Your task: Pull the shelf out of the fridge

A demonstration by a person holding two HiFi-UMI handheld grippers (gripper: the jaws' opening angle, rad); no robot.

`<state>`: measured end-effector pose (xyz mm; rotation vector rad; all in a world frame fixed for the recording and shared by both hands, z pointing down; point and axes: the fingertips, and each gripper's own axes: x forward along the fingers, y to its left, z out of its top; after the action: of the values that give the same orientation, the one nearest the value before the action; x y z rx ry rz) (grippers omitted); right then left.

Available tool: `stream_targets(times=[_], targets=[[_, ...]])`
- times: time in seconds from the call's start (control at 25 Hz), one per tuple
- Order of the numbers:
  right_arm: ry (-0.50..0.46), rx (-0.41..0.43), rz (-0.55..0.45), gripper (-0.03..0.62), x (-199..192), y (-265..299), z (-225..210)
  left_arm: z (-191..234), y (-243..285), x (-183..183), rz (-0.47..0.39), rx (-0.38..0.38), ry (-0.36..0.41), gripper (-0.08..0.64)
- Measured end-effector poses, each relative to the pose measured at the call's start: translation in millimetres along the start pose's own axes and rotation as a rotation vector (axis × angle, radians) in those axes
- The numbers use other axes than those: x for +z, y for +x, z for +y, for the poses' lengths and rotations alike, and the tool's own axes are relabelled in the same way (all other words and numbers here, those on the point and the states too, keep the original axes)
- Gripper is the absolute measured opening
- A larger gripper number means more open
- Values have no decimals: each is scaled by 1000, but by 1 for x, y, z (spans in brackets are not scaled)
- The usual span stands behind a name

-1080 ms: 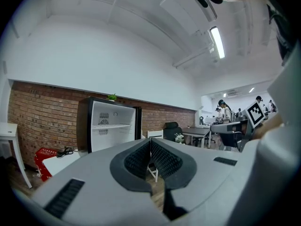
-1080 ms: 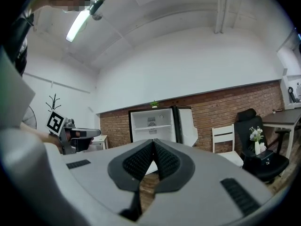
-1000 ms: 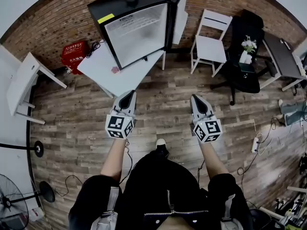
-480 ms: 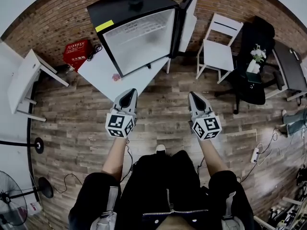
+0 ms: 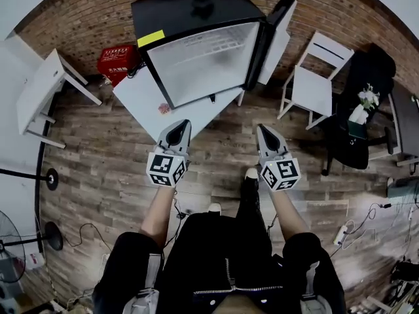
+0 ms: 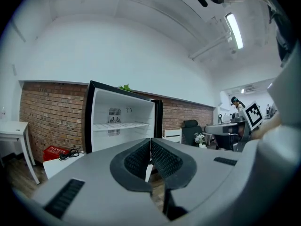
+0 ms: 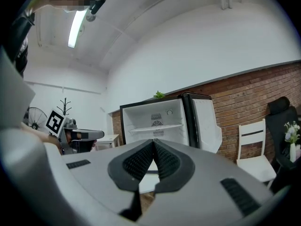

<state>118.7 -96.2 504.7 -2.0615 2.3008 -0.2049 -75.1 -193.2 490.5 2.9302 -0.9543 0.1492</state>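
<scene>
White shelf (image 6: pixel 120 125) sits fully inside the open fridge (image 5: pixel 209 67), well ahead of us, so none of the pull is done: our left gripper (image 5: pixel 182 126) and right gripper (image 5: pixel 263 131) are both pressed together, empty, not yet near it.

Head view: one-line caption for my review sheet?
Person faces the open fridge, shelf in place, left gripper and right gripper shut, empty, short of it.
</scene>
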Motion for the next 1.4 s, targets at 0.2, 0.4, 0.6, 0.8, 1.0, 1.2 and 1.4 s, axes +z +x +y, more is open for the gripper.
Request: stream_targets(times=[0.2,0.4,0.6,0.8,1.0,1.2,1.4], targets=[[0,81,4,-6,11,42,-32,7,33,8,-6,82,-10,21],[-11,206,28,-6,18,85,-53,13,57,13,9,192,-17,21],[-13,328,38,-6,34,123,-79,11,84,24,5,304,-19,21],[-14,445,47,-6,39,150,-80,16,92,28,-4,404,-67,21],[-4,498,54,-6,41,164,-78,18,97,30,-4,442,-97,21],[2,496,55,-6,40,176,-81,29,106,28,-15,439,-135,21],[-16,493,53,-6,42,186,-79,41,114,23,-27,430,-174,21]])
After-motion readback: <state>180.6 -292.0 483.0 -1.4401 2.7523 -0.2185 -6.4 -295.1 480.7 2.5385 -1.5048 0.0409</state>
